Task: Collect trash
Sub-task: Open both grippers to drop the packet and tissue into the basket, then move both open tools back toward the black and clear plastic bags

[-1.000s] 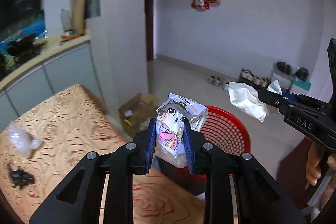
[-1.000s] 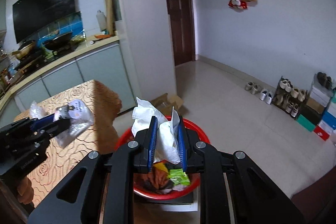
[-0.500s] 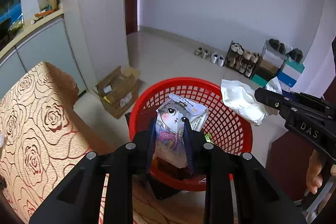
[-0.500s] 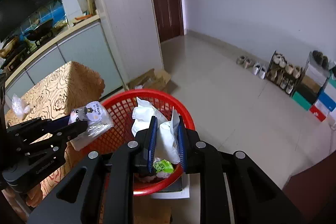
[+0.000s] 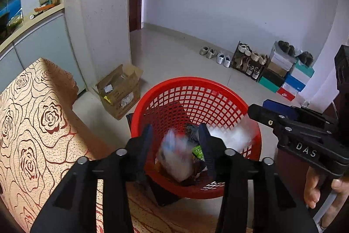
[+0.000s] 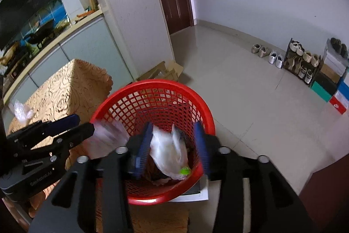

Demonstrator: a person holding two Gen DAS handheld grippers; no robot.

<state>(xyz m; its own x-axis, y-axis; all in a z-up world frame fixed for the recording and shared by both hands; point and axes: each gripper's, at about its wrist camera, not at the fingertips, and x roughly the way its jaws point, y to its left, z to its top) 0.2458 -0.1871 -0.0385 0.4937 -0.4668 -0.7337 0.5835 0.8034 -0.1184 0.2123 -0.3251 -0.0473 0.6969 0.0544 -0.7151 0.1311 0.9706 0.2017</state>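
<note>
The left tongs (image 5: 175, 141) were over the red basket (image 5: 192, 88), and their jaws were opening. A blurry snack packet (image 5: 174, 154) was between them, loose, not pinched, down inside the basket. The right tongs (image 6: 173, 141) were over the same basket with their jaws opening too. A white crumpled tissue (image 6: 168, 152) was between them, not squeezed, on top of the other trash. A hand (image 5: 314, 187) held the right tongs' handle. The basket stood on the floor just beside the corner of the worktop (image 5: 32, 123) with the rose-pattern cloth. A clear plastic scrap (image 6: 20, 110) lay on the worktop, farther back. Past the basket sat an open cardboard box (image 5: 120, 91). Far off, shoes (image 5: 248, 60) stood by the wall.
</note>
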